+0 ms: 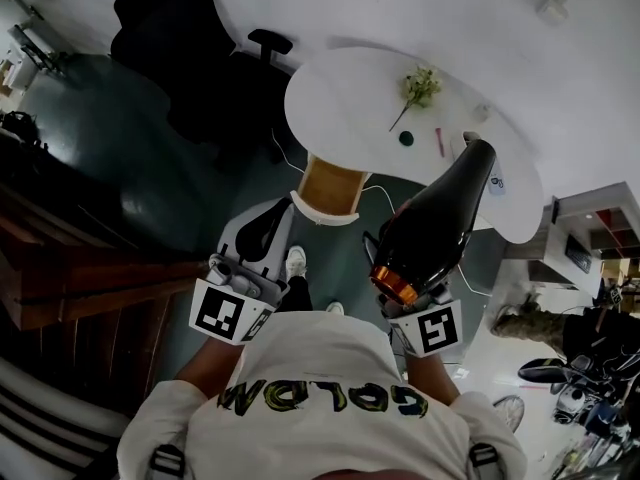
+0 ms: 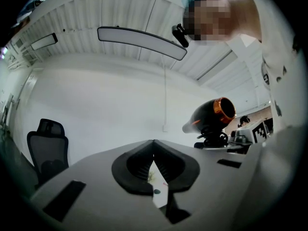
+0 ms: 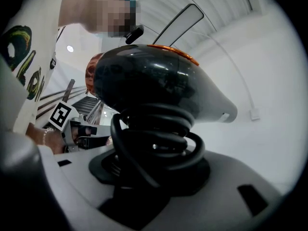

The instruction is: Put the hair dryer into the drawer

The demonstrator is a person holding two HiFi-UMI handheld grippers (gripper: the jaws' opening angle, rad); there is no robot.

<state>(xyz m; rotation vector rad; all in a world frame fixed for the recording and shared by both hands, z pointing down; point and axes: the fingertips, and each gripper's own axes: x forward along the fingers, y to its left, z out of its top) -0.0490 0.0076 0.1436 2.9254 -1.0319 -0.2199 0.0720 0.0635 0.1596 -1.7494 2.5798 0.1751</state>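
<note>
Two grippers are held out level in front of the person's white shirt, side by side and apart.

Right gripper: the jaws stand wide and clamp the hair dryer by its handle. The black cord is coiled round that handle, and the coils sit directly between the pads. The dryer body is glossy black with an orange ring at the rear end, which is the end nearest the person. The nozzle points far, toward the white counter. The dryer is carried in the air at the right of the scene (in the head view its nozzle overlaps the counter's near right edge).

Left gripper: the jaws are pressed together at the tips, with only a thin wedge of gap behind them and nothing pinched. It sits just left of the dryer, and its marker cube is close to the shirt.

Counter contents: a green sprig, a small dark round item and a thin red stick, all near the far right part of the top.

A black office chair stands at the far left, beside the counter. Under the counter's near edge sits a yellow-brown box with a white rim; whether it is the drawer cannot be told.
</note>
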